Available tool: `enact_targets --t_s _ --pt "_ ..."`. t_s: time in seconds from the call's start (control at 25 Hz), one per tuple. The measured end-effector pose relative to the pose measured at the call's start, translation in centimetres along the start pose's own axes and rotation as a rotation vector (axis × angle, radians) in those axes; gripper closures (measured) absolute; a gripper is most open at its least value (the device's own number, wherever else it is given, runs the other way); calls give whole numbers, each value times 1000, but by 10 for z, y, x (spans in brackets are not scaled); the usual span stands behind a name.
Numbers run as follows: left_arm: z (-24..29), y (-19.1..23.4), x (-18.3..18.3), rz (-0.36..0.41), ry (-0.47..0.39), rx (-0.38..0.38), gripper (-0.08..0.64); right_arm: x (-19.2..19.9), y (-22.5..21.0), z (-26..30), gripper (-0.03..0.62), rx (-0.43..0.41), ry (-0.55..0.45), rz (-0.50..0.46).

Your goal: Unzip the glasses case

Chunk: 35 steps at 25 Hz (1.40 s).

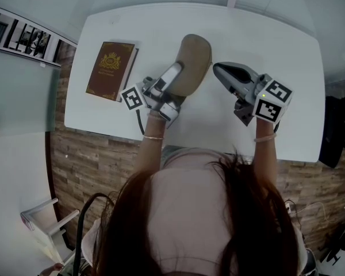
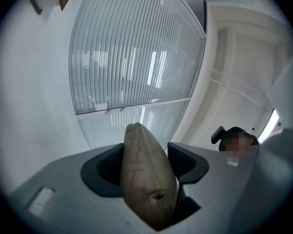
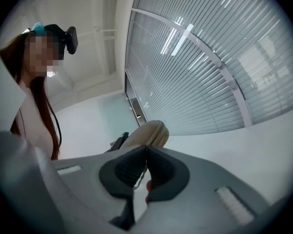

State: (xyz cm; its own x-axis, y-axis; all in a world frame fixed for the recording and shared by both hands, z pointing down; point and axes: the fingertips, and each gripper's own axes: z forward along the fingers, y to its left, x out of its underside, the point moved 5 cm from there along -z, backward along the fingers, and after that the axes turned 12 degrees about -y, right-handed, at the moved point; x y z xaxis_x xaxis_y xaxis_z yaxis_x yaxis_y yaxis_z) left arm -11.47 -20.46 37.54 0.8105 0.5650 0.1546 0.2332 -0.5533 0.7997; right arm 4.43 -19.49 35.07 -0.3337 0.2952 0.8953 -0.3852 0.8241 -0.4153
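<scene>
head view: white table (image 1: 276, 33), wooden floor (image 1: 92, 165)

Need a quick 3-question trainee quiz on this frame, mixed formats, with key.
1. Fill in: in the head view the book lies on the table to the ___ of the case.
2. The left gripper holds: A) the book B) the case C) nothing.
3. True or false: the right gripper stands wide open.

Key: 1 left; 2 B; 3 false, its jaws are together.
</scene>
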Motion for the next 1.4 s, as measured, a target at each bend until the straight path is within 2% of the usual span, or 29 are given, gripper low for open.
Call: enact_targets --t_s 1.4 --pt "8 21 -4 -17 -100 -75 272 15 -11 0 588 -14 49 42"
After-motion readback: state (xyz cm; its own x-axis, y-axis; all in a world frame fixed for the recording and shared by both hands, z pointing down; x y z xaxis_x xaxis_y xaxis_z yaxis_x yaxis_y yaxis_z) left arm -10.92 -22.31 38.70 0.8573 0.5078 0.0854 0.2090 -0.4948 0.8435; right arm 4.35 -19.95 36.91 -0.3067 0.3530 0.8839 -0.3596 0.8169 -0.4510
